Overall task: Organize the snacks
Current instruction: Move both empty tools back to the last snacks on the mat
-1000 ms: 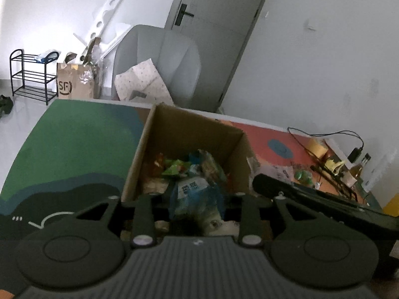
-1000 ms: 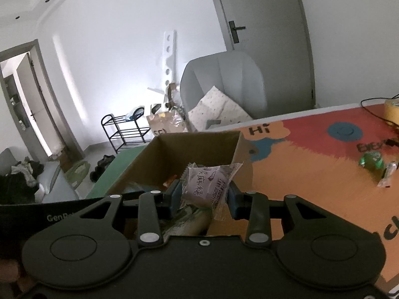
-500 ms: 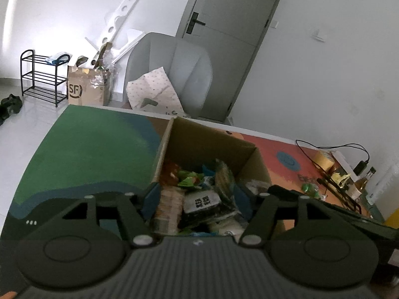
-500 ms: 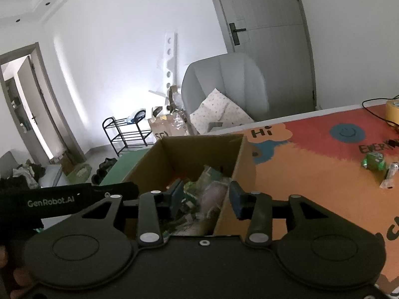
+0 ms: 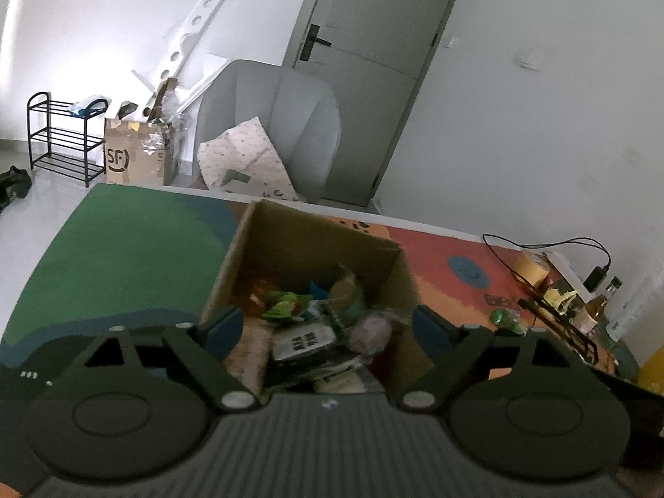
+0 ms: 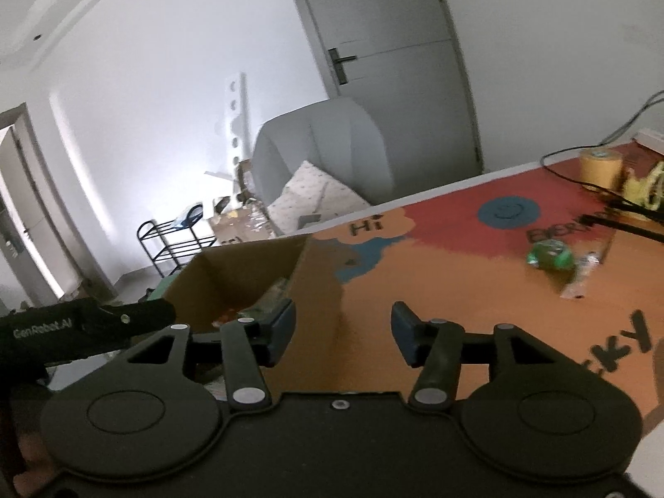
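Both packets that sat pinched between the pads 1 second ago now lie in the cardboard box [image 5: 315, 249] among the other snacks [image 5: 307, 332]. Left gripper [image 5: 328, 328] has just been opening – its jaws stand spread wide astride the box, nothing pressed between them. Right gripper [image 6: 344, 332] has swung towards 3 o'clock off the box [image 6: 249, 274], jaws just opened, empty over the orange mat [image 6: 456, 282]. At 2 o'clock lie a green wrapped snack [image 6: 550, 254] and a clear packet [image 6: 583, 276].
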